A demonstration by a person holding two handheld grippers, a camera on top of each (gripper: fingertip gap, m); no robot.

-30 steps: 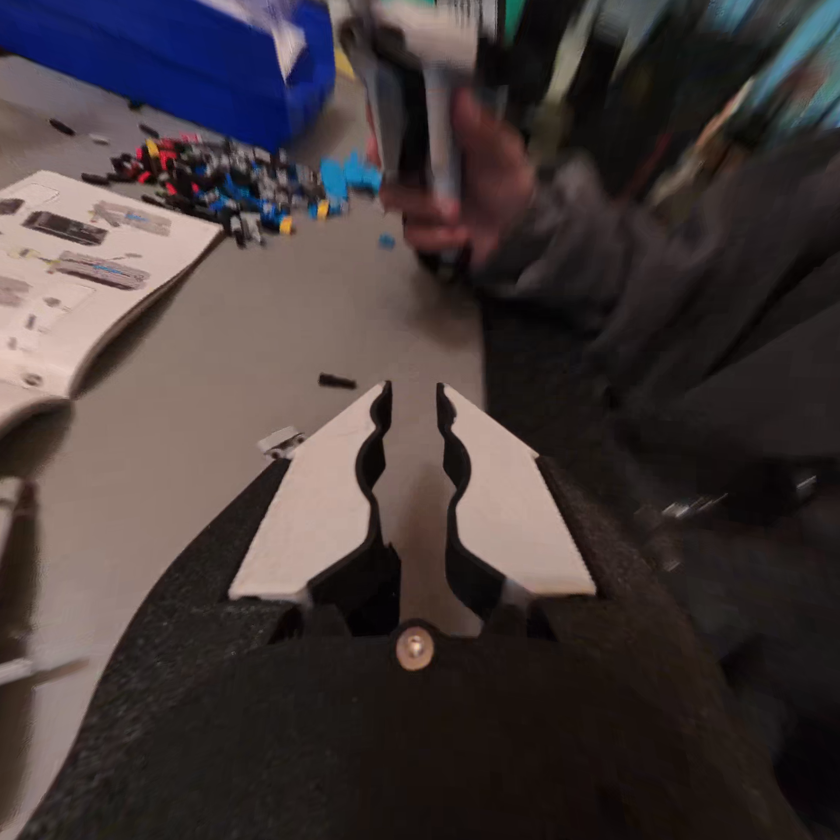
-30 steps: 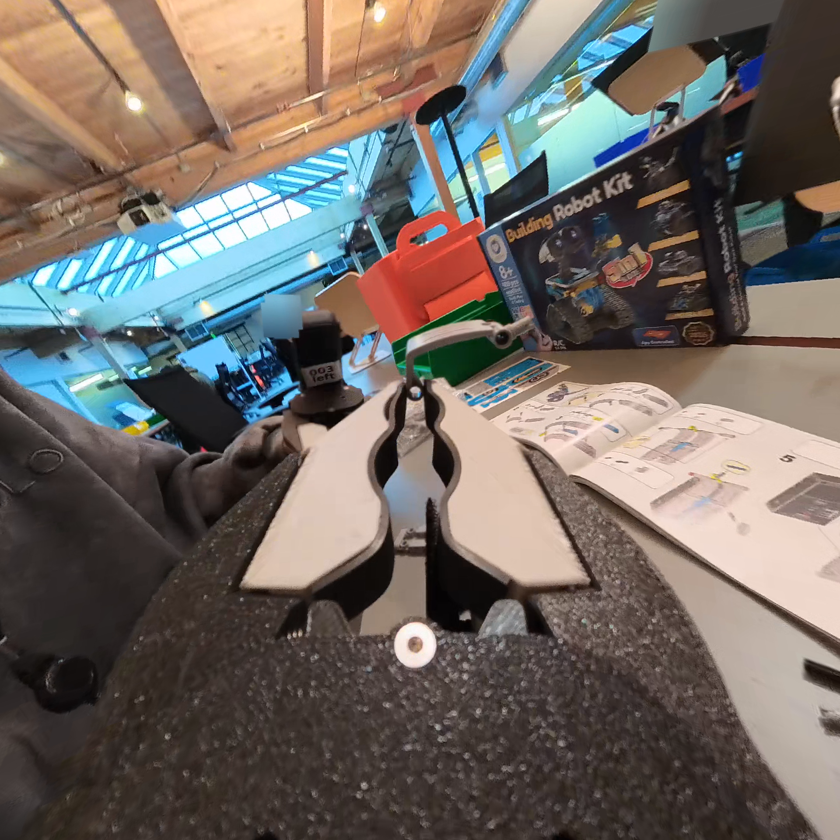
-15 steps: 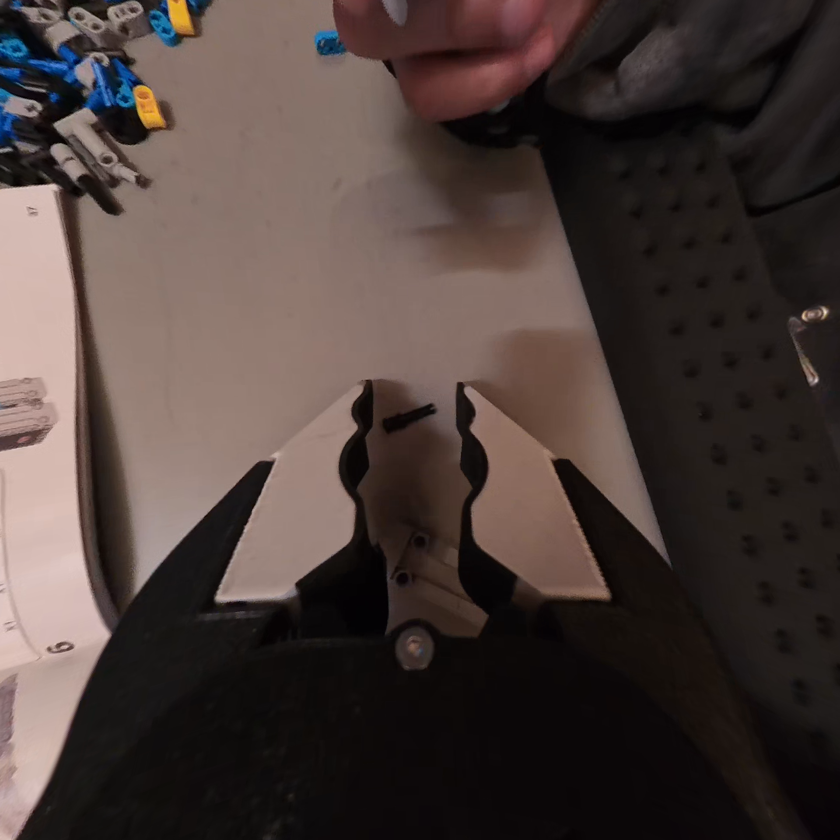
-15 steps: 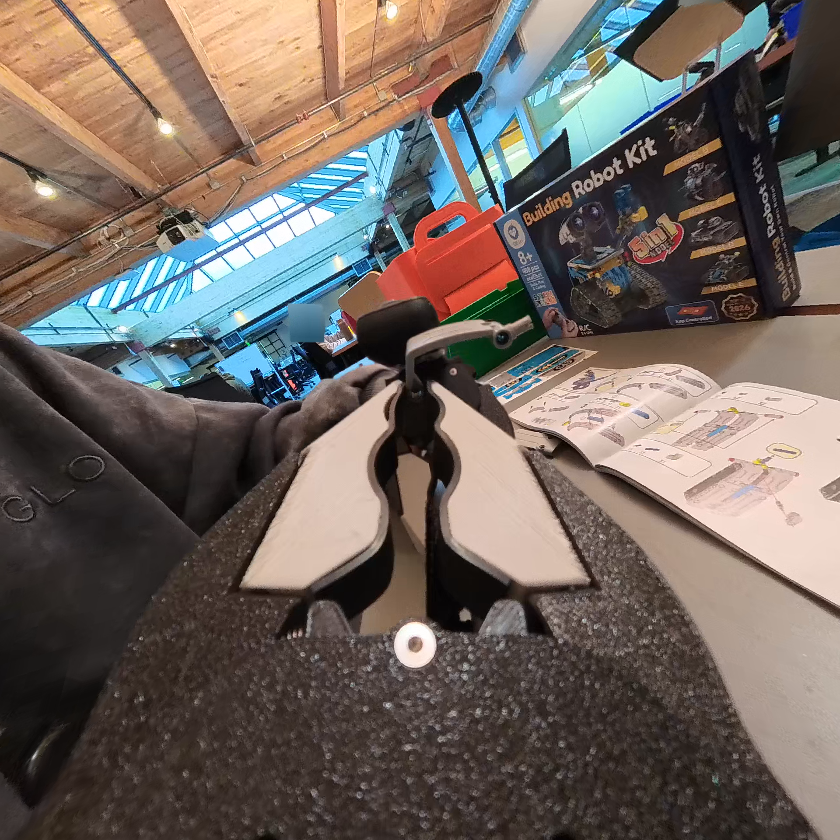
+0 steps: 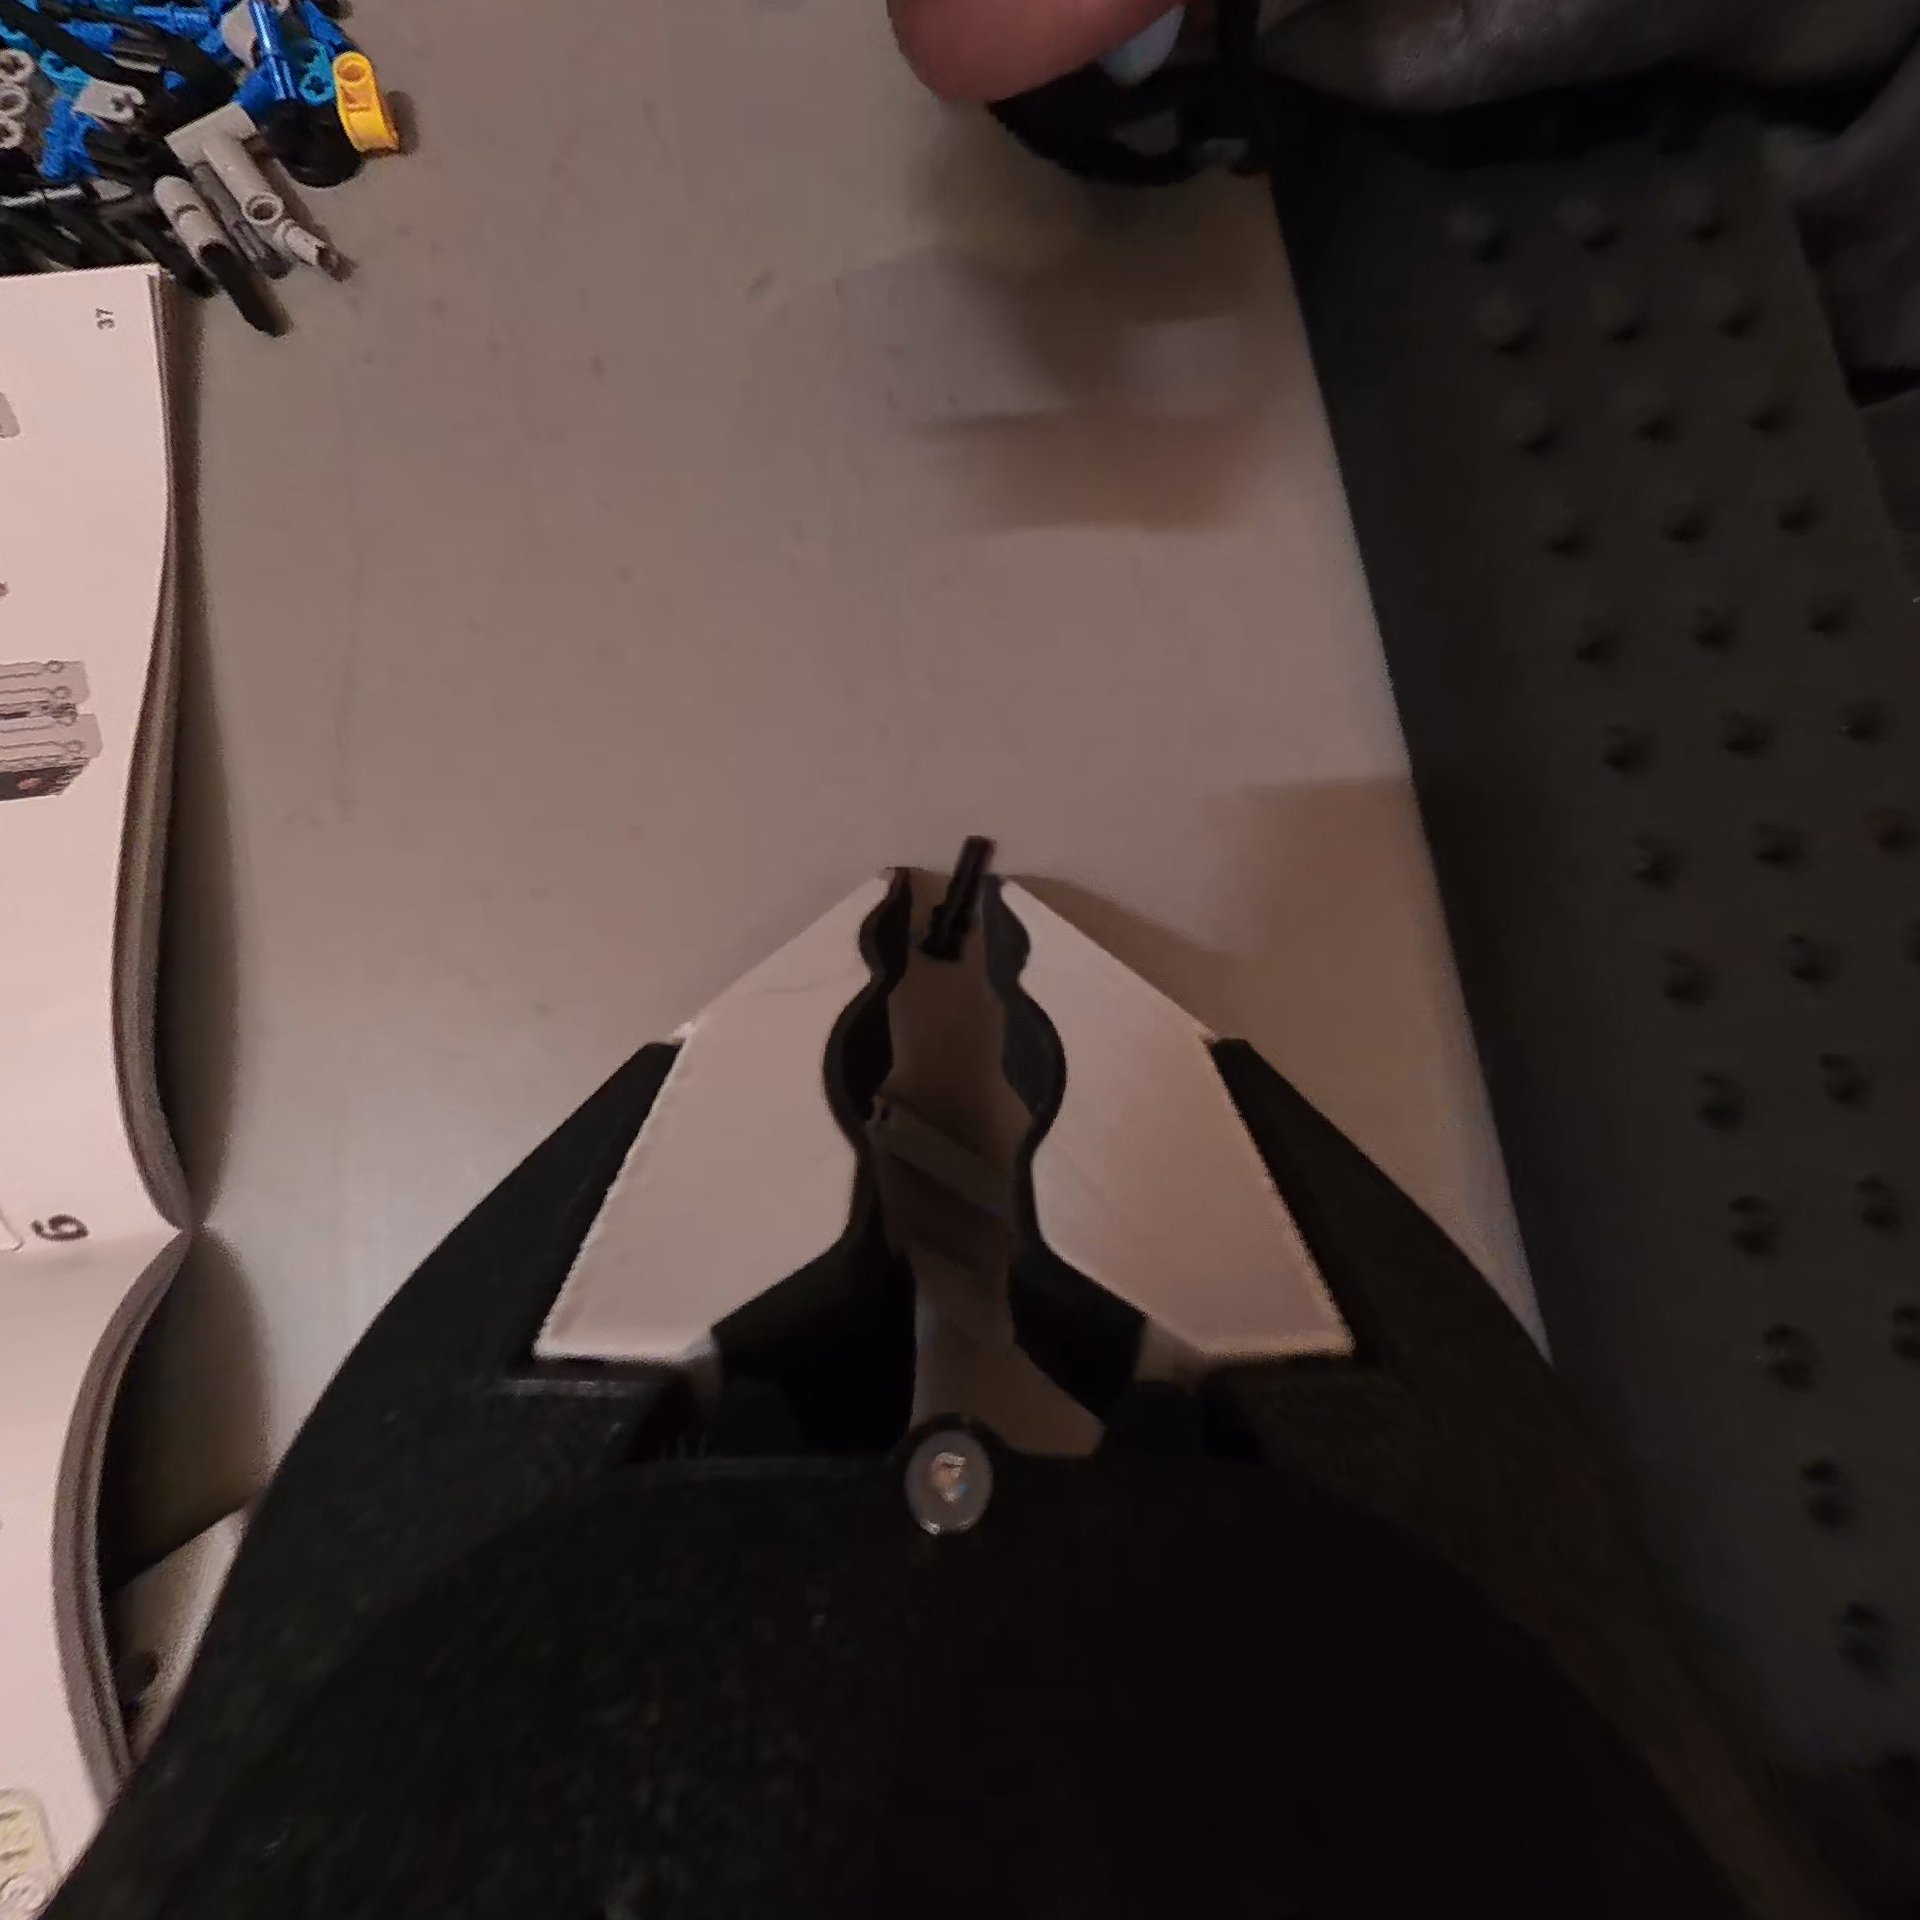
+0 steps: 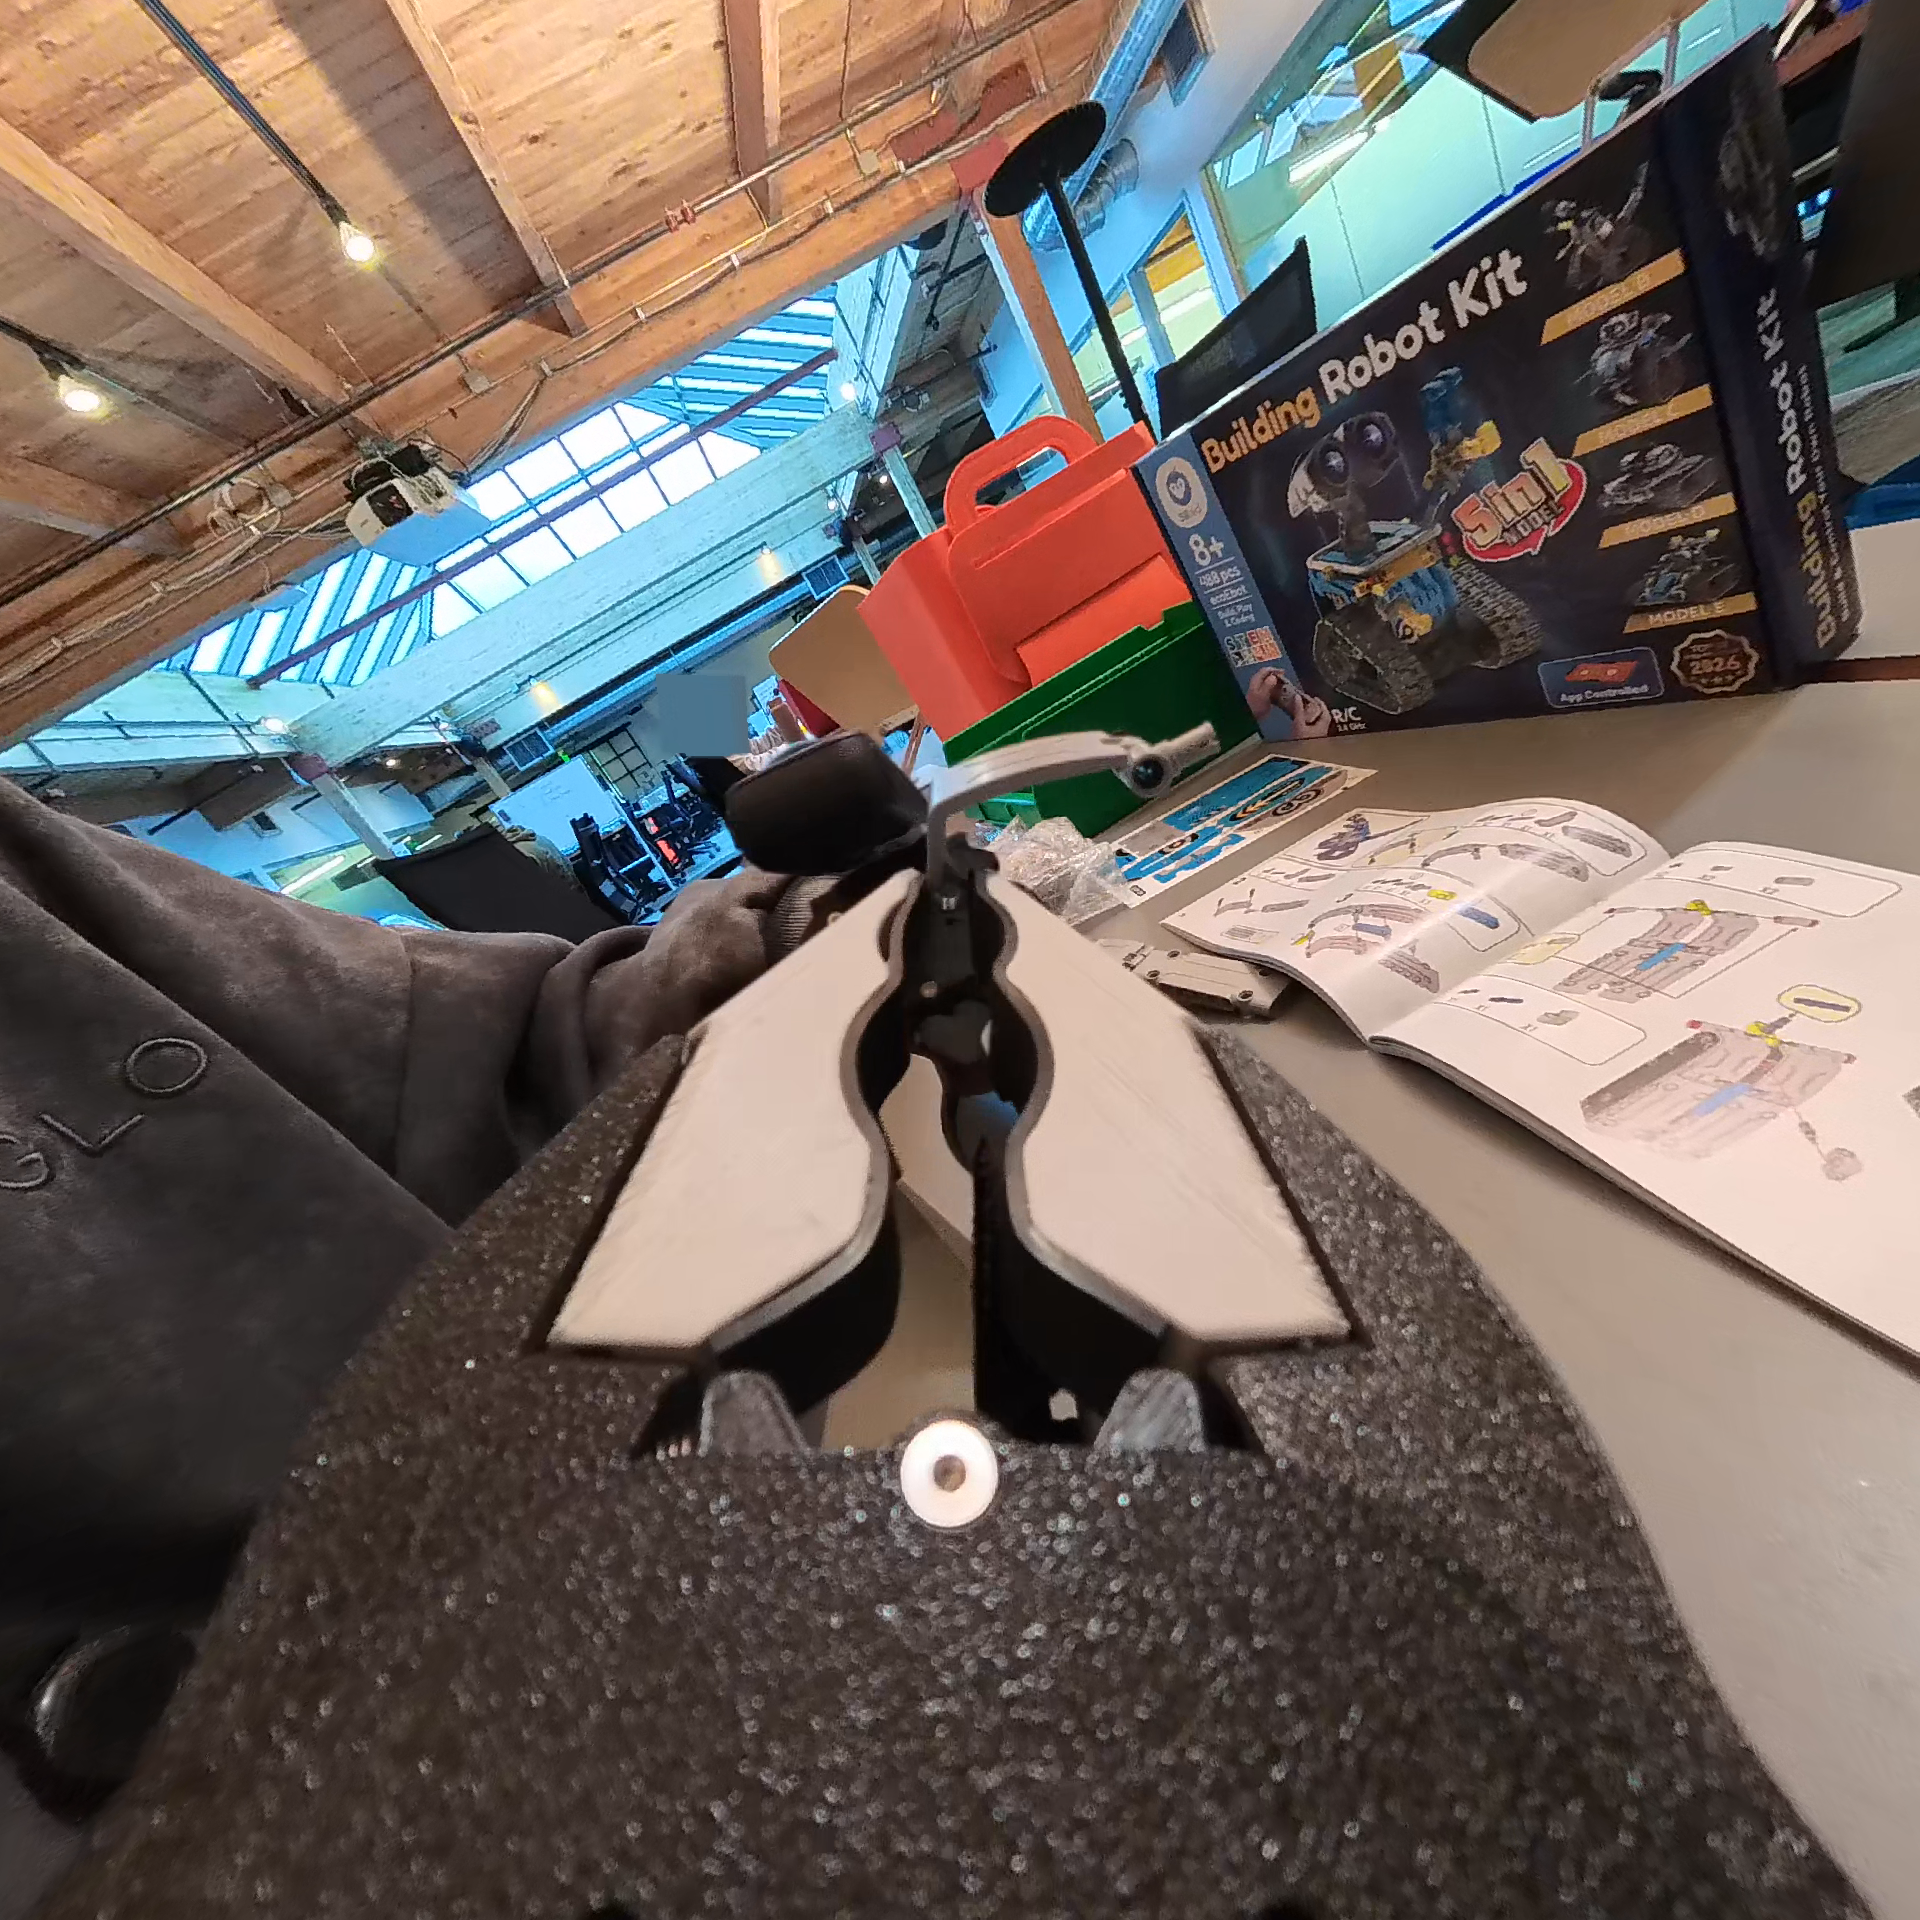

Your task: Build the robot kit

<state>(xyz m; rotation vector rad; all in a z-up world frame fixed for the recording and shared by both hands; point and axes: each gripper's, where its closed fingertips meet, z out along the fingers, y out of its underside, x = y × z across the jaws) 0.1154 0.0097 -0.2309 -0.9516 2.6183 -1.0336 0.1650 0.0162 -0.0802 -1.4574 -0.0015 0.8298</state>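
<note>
Black plastic pin (image 5: 958, 902) pinched at left gripper (image 5: 945, 878) tips.
Right gripper (image 6: 951, 894) clamps grey curved plastic assembly (image 6: 1049, 764), above grey table (image 6: 1558, 1351).

The left hand-held gripper (image 5: 943, 883) points down at the pale bench (image 5: 675, 571), its jaws nearly closed around a small black pin (image 5: 958, 900) that stands between the fingertips with its far end poking out past them. An open instruction booklet (image 5: 73, 727) lies at the left edge, with a heap of blue, black and grey building pieces (image 5: 177, 125) beyond it. A person's hand (image 5: 1039, 42) shows at the top, and a dark studded mat (image 5: 1662, 727) runs along the right.
</note>
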